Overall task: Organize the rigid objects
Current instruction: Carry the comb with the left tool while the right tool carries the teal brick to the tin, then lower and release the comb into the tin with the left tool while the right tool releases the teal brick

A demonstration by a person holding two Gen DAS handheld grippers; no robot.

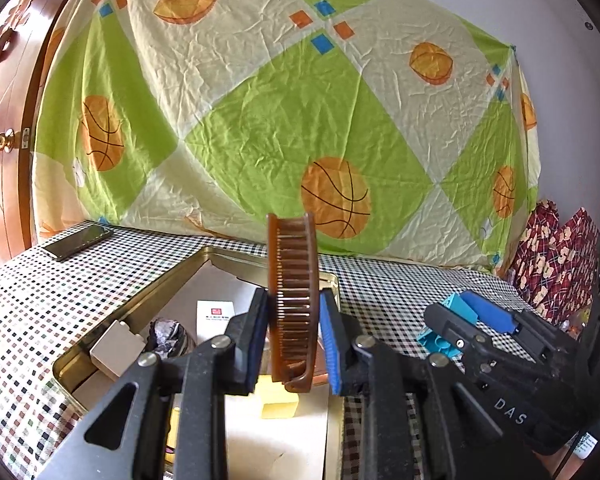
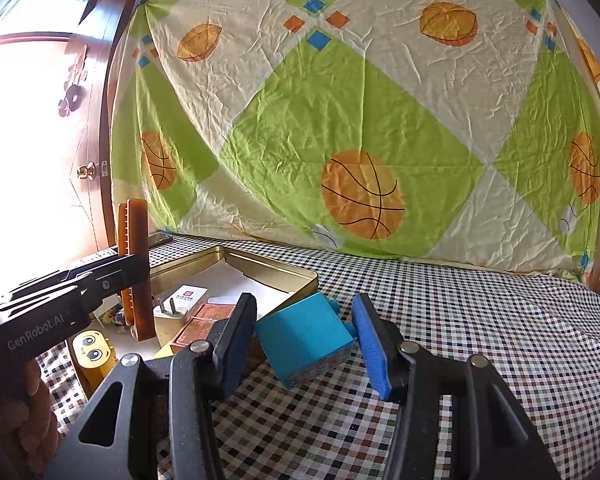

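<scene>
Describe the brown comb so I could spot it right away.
Find the gold tin on the checkered table. Just above it the left gripper holds the comb on end. It is translucent amber-brown with a row of teeth, unlike the white box and yellow block lying in the tin.

The left gripper point(image 1: 294, 340) hangs over an open gold tin point(image 1: 140, 304) with a brown comb point(image 1: 294, 300) standing upright between its fingers. Below it the tin is crowded: a beige block point(image 1: 116, 348), a dark crumpled item point(image 1: 168, 334), a white card box point(image 1: 214, 316) and a yellow block point(image 1: 278, 400). The tin's far half shows bare floor. To its right, the right gripper point(image 2: 306, 336) and a blue block point(image 2: 304, 340) between its spread fingers block the way. Ahead and to the right of the right gripper, the checked cloth point(image 2: 480, 320) lies bare up to the hanging sheet point(image 2: 340, 120). A phone point(image 1: 78, 242) lies far left.
</scene>
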